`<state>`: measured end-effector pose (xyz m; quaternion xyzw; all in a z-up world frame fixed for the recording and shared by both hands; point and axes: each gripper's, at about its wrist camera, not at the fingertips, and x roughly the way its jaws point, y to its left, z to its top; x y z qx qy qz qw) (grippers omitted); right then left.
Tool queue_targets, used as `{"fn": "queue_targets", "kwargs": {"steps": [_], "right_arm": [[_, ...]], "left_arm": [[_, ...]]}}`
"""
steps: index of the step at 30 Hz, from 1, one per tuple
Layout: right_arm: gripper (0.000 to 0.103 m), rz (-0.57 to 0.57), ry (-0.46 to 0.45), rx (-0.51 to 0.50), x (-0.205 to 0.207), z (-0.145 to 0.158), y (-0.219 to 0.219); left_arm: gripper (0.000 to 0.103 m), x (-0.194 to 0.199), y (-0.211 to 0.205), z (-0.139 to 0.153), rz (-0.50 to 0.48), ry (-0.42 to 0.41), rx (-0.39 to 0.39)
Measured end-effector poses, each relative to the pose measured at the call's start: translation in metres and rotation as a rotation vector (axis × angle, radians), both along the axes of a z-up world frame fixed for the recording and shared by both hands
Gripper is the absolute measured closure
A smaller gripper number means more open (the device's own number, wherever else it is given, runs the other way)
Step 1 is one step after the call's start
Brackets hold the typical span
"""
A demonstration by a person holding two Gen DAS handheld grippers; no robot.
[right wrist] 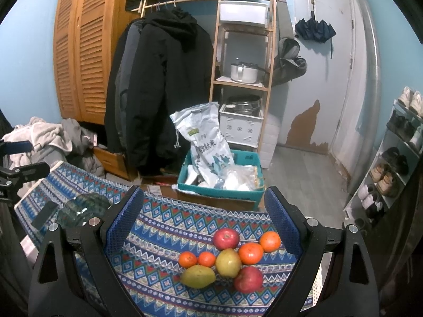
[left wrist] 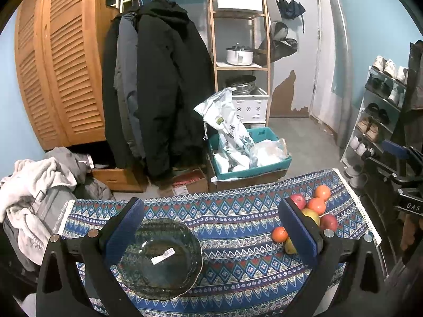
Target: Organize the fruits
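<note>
A dark glass bowl with a white sticker sits on the patterned cloth, just inside the left finger of my open left gripper. The bowl also shows at the left edge of the right wrist view. A pile of fruit lies between the fingers of my open right gripper: two red apples, two yellow-green pears and several oranges. In the left wrist view the fruit pile lies partly behind the right finger. Neither gripper holds anything.
The table's patterned cloth ends at a far edge; beyond it stand a teal crate with bags, cardboard boxes, hanging coats and a wooden shelf. Clothes are heaped at left, a shoe rack stands at right.
</note>
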<state>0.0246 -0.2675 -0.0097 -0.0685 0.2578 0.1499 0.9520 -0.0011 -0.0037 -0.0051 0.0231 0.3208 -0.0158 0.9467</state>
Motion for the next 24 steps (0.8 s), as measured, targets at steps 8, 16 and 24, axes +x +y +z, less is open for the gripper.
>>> {"fn": "queue_targets", "kwargs": {"steps": [8,16,24], "right_arm": [[0.012,-0.003,0.004,0.001,0.0008,0.0,0.0003],[0.012,-0.002,0.007,0.005,0.0012,-0.0003,-0.002],[0.012,-0.001,0.007,0.002,0.0012,-0.0002,-0.0006]], "left_arm": [[0.001,-0.0003,-0.0008,0.0009,-0.003,0.003,0.0],[0.001,0.0011,-0.0012,0.0001,-0.005,0.009,0.002],[0.001,0.0005,-0.0011,-0.0001,-0.005,0.01,0.004]]}}
